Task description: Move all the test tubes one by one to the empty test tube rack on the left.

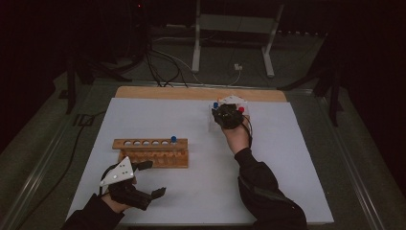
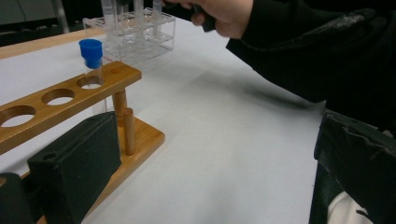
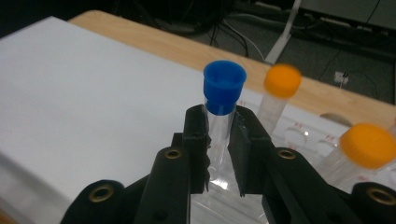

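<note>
Nearest to us, our left gripper [image 1: 143,184] hovers low over the white table [image 1: 201,191] with its jaws spread wide and nothing between them, just in front of the wooden rack [image 1: 152,152]. In the left gripper view that rack sits right beside the near jaw, and one blue-capped tube [image 2: 92,60] stands upright in its end hole. Farther out, our right gripper [image 3: 219,140] has its jaws clamped on a clear tube with a blue cap [image 3: 224,84], gripping the glass just under the cap. That tube stands upright in the clear plastic rack [image 2: 135,32] at the far side of the table, next to two orange-capped tubes [image 3: 281,81].
</note>
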`<move>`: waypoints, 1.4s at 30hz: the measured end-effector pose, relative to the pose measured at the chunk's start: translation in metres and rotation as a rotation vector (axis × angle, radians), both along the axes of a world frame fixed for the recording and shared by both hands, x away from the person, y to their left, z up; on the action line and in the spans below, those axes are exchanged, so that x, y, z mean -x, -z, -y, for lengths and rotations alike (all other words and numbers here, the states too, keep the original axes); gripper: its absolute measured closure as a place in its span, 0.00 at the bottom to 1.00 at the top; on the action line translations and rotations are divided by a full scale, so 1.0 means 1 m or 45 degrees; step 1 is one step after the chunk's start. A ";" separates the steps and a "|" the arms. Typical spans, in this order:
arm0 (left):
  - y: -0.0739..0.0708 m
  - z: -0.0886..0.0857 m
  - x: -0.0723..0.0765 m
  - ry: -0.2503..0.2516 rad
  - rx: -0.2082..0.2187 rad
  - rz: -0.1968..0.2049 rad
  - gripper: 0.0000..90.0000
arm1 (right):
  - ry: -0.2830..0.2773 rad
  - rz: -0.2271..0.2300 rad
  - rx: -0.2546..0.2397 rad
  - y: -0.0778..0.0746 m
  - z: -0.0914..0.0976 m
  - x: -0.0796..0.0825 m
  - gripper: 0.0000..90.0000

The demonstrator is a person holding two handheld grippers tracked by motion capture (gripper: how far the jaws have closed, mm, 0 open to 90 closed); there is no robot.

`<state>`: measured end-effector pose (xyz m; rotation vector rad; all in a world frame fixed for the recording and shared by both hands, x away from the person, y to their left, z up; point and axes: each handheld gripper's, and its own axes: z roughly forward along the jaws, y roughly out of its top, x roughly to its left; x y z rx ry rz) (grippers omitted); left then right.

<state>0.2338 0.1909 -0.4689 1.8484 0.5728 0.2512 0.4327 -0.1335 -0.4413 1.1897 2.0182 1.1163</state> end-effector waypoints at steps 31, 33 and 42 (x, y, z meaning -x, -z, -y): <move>-0.014 0.028 -0.006 0.087 -0.024 -0.022 0.02 | -0.276 0.000 0.054 -0.021 0.032 0.105 0.85; -0.016 0.032 -0.008 0.098 -0.027 -0.023 0.02 | -0.301 -0.010 0.048 -0.016 0.034 0.114 0.85; -0.023 0.055 -0.020 0.152 -0.021 -0.030 0.02 | -0.404 -0.038 0.016 -0.004 0.030 0.149 0.85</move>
